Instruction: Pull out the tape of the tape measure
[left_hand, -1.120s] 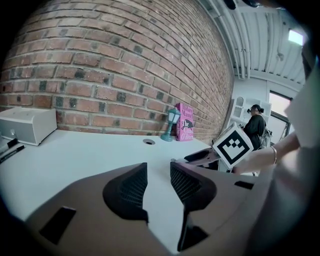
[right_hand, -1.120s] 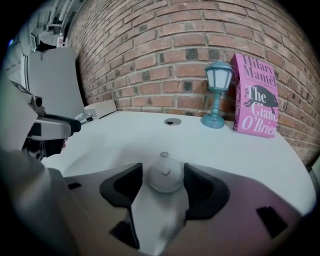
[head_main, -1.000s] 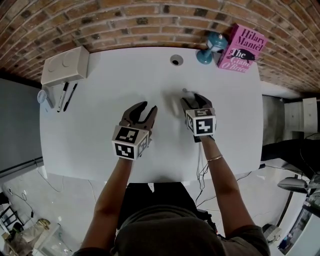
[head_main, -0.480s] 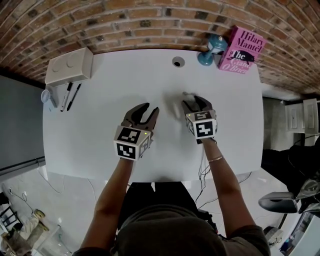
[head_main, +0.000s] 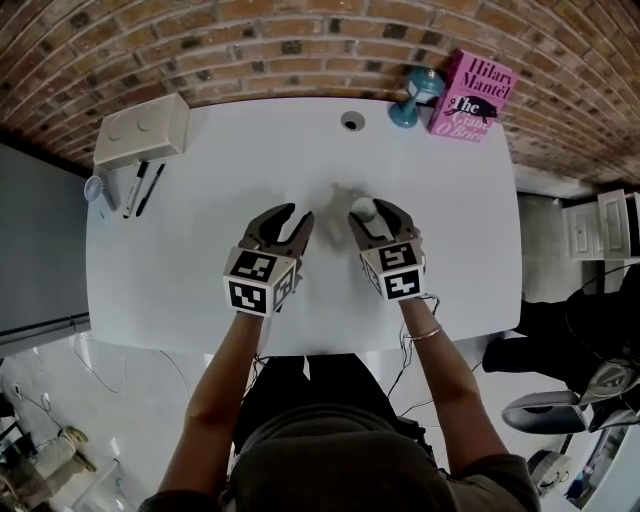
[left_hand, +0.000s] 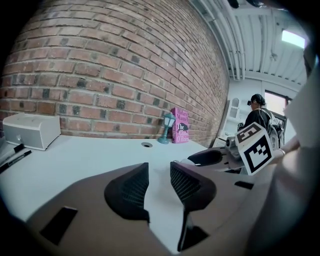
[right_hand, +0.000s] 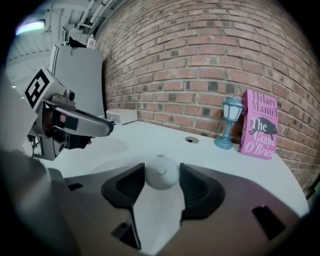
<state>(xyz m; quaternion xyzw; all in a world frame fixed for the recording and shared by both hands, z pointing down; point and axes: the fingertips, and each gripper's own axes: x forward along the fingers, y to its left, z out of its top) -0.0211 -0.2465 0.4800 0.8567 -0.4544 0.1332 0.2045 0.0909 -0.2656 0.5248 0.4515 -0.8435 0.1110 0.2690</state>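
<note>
The tape measure (head_main: 364, 208) is a small round white case with a short tab sticking out of its far side. My right gripper (head_main: 368, 211) is shut on it, a pad pressed against each side (right_hand: 161, 173), just above the white table (head_main: 200, 230). No tape is drawn out. My left gripper (head_main: 298, 215) hovers a little to the left of it, open, with nothing between its ribbed pads (left_hand: 185, 181). In the left gripper view the right gripper (left_hand: 207, 157) shows close by on the right.
A pink book (head_main: 470, 95) and a small blue lamp figure (head_main: 412, 98) stand at the back right by the brick wall. A cable hole (head_main: 351, 121) lies at the back centre. A white box (head_main: 142, 128) and two pens (head_main: 140, 188) sit at the back left.
My right gripper has moved left and slightly nearer with the tape measure, closing the distance to the left gripper. The left gripper has hardly moved.
</note>
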